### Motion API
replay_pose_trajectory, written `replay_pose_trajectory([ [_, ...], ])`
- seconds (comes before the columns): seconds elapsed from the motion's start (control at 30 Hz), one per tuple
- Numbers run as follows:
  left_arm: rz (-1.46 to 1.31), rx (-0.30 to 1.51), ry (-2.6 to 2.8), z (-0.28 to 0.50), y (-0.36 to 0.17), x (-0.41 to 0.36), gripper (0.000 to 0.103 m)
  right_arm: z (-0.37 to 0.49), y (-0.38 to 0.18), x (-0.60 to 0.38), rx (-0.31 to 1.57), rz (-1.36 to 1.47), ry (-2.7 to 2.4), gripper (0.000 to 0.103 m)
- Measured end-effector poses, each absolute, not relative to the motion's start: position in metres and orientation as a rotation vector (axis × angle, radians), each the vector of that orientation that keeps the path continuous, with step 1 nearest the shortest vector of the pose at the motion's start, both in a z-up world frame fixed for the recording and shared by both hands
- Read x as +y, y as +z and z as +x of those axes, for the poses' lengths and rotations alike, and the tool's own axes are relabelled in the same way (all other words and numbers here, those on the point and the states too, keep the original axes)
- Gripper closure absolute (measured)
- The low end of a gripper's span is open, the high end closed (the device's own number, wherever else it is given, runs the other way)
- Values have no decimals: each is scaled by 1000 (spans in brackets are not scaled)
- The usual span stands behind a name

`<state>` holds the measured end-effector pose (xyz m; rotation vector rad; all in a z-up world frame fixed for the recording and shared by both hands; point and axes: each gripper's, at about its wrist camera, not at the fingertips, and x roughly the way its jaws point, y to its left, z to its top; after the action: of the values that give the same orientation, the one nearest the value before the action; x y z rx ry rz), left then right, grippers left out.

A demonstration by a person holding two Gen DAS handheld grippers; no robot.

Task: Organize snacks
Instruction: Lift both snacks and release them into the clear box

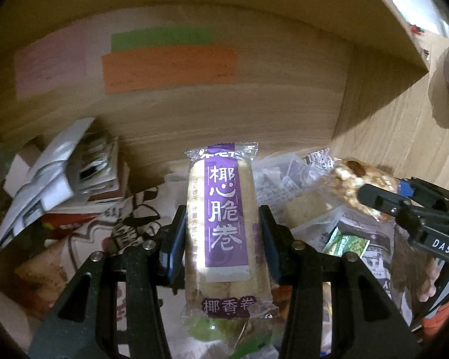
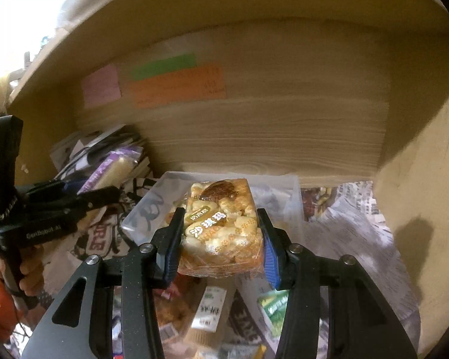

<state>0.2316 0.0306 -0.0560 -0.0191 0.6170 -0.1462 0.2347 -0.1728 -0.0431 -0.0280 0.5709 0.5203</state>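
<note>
Wood-grain panels close in a shelf compartment whose back wall (image 1: 224, 113) carries pink, green and orange paper strips (image 1: 169, 70), with a heap of loose snack packets (image 2: 212, 314) and a clear plastic tub (image 2: 284, 197) below. Left tongs (image 1: 221, 239) are clamped on an upright purple-labelled coconut roll packet (image 1: 224, 209) above the heap. Right tongs (image 2: 221, 239) grip a wrapped puffed-rice cake (image 2: 221, 227) over the tub's near edge.
</note>
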Motion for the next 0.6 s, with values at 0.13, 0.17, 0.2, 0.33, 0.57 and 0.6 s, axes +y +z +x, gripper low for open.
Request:
replay_pose_trajectory([
  [0.13,-22,649,-158,253,-63,27,57,255,-48,-163,593,-42,515,61],
  [0.17,-21,656,-159,257,-65,27,57,260,-50,-160,602,-45,515,61],
  [0.2,-19,667,-160,264,-68,27,57,264,-51,-158,610,-48,516,61],
  [0.33,-24,708,-166,281,-79,27,57,279,-58,-149,640,-66,520,61],
  [0.57,-26,777,-172,306,-97,30,57,303,-78,-132,721,-94,530,61],
  [0.6,-18,785,-171,309,-100,30,57,306,-81,-130,733,-99,529,61],
])
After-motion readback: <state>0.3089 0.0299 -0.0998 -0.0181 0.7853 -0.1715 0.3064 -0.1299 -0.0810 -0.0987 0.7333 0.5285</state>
